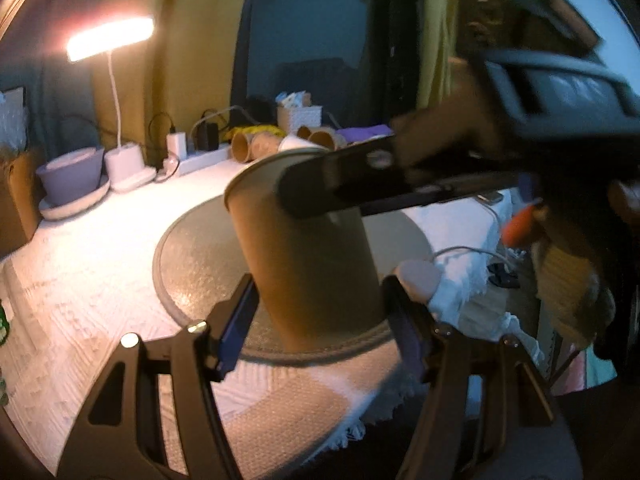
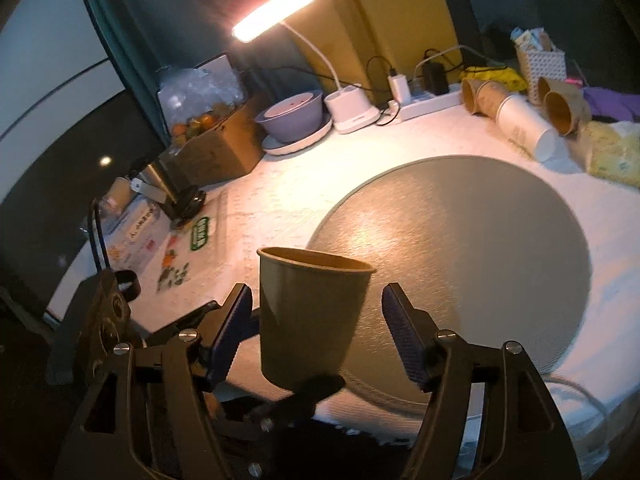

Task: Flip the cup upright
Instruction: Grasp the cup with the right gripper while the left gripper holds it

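One brown paper cup (image 2: 310,316) stands mouth-up, raised over the near rim of the round grey mat (image 2: 460,240). The right gripper (image 2: 316,316) is spread wide, both pads clear of the cup's sides. The left gripper (image 1: 320,308) is open too, straddling the cup without touching; what holds the cup I cannot tell. The mat's middle lies bare. Five spare cups (image 2: 520,116) lie along the worktop's (image 2: 280,184) far edge.

Bench (image 2: 280,200) in white textured cloth; grey round mat (image 2: 460,248) mid; desk lamp (image 2: 352,110), bowl on plate (image 2: 290,114), power strip (image 2: 432,102), lying paper cups (image 2: 520,120) along back.
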Demonstrator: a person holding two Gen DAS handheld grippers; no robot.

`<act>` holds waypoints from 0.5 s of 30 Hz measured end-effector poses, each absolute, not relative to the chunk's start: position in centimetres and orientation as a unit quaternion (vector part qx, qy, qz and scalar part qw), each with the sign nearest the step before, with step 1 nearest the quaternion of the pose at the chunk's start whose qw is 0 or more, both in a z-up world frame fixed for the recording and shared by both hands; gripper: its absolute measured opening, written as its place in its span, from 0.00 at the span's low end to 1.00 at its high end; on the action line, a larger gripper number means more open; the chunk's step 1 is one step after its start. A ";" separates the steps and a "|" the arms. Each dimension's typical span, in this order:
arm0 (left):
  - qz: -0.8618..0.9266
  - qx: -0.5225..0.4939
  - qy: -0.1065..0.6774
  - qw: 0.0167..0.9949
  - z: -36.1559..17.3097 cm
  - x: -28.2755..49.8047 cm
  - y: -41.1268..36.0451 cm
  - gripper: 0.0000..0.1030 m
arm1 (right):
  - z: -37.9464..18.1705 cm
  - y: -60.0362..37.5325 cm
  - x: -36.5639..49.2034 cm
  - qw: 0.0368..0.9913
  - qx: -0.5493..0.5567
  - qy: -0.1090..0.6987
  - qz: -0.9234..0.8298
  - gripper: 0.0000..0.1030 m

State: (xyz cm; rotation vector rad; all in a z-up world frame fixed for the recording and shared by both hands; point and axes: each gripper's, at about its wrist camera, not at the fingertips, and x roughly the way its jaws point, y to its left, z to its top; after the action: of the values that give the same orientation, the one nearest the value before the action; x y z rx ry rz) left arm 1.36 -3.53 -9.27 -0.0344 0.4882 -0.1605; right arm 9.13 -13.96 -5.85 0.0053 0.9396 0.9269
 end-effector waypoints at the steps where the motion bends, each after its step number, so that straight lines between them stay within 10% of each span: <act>1: -0.081 -0.013 0.238 0.968 -9.3 1.2 -3.7 0.62 | -5.9 -13.9 9.2 0.787 0.006 0.439 0.432 0.69; 15: -0.079 0.010 0.228 0.970 -9.5 1.1 -4.4 0.62 | -7.3 -14.0 10.9 0.756 0.053 0.481 0.442 0.68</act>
State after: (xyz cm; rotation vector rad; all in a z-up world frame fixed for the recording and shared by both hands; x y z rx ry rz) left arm 1.09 -4.40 -9.54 0.0207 0.4605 -0.1601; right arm 10.86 -14.01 -7.29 0.1155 1.0479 0.9641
